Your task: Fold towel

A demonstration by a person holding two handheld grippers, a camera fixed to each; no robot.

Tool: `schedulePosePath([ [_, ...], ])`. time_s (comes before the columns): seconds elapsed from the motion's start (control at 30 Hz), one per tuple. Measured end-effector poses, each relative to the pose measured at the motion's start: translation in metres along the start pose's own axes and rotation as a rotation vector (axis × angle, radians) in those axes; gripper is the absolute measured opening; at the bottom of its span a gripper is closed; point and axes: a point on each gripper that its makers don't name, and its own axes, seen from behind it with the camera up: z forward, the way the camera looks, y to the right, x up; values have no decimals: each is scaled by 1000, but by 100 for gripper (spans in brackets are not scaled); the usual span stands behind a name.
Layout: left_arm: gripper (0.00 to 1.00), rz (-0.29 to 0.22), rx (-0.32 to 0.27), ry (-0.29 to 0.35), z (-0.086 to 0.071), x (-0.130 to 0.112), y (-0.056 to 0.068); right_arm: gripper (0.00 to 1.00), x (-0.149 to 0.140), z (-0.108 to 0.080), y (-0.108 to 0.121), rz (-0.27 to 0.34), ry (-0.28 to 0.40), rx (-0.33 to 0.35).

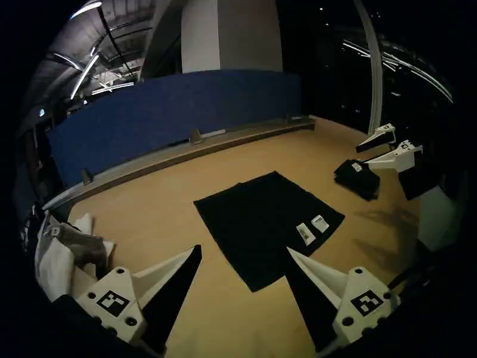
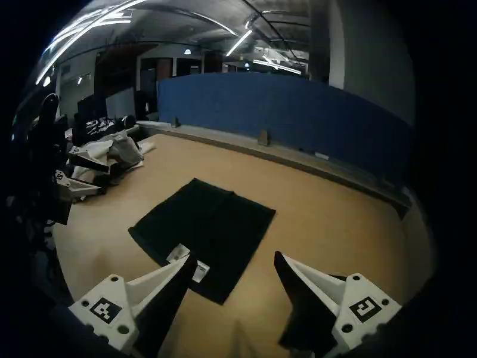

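A dark towel (image 1: 262, 224) lies spread flat on the wooden table (image 1: 167, 203), with two white labels (image 1: 313, 230) at its near right corner. My left gripper (image 1: 243, 250) hovers open above the towel's near edge, with nothing between its fingers. At the far right, my right gripper (image 1: 361, 156) is open over a small folded dark cloth (image 1: 356, 178). In the right gripper view the same towel (image 2: 208, 224) lies ahead, and its labels (image 2: 179, 253) sit by the left fingertip. The right gripper (image 2: 234, 256) is open and empty there. The left gripper (image 2: 106, 181) is at the far left.
A pile of grey and white cloths (image 1: 65, 250) lies on the table's left end, also visible as a heap (image 2: 116, 149) behind the left gripper. A blue partition (image 1: 179, 113) with a raised ledge (image 1: 238, 138) runs along the table's far edge. Bare wood surrounds the towel.
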Motion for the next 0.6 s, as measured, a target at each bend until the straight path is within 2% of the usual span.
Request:
schedulePosePath([
  [0.33,95,23,-58,-108,34,-58,11,100,-53,37,-14,-19,-99,33],
  [0.6,95,26,-96,-156,47,-81,17,100,-84,52,-20,-34,-164,53],
])
